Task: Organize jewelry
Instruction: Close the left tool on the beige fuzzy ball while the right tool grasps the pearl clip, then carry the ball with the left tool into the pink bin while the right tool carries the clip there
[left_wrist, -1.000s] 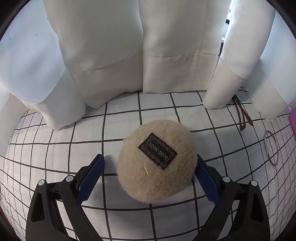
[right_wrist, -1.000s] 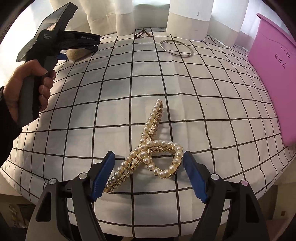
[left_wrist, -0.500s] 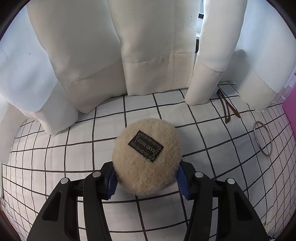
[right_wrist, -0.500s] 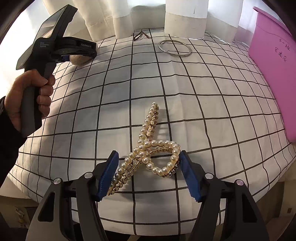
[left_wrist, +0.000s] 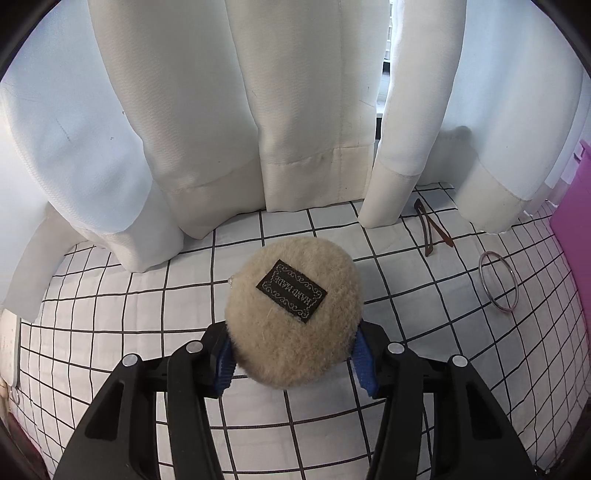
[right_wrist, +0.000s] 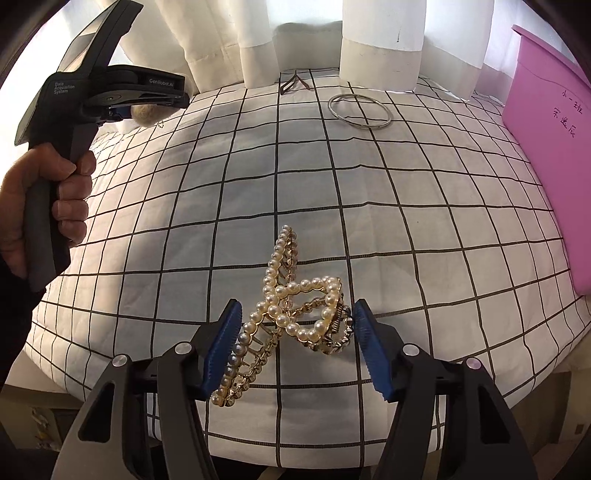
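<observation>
On the left, the fluffy beige pouch (left_wrist: 293, 314) with its black label is clamped between the pads of the left gripper (left_wrist: 293, 360), low over the checked cloth (left_wrist: 110, 332) near the curtains (left_wrist: 258, 110). It is best raised slowly with light pressure, since plush compresses and may slip. On the right, the pearl hair claw (right_wrist: 291, 314) is pinched by the right gripper (right_wrist: 295, 347); steady level carrying is advised, as only its edges are touched.
</observation>
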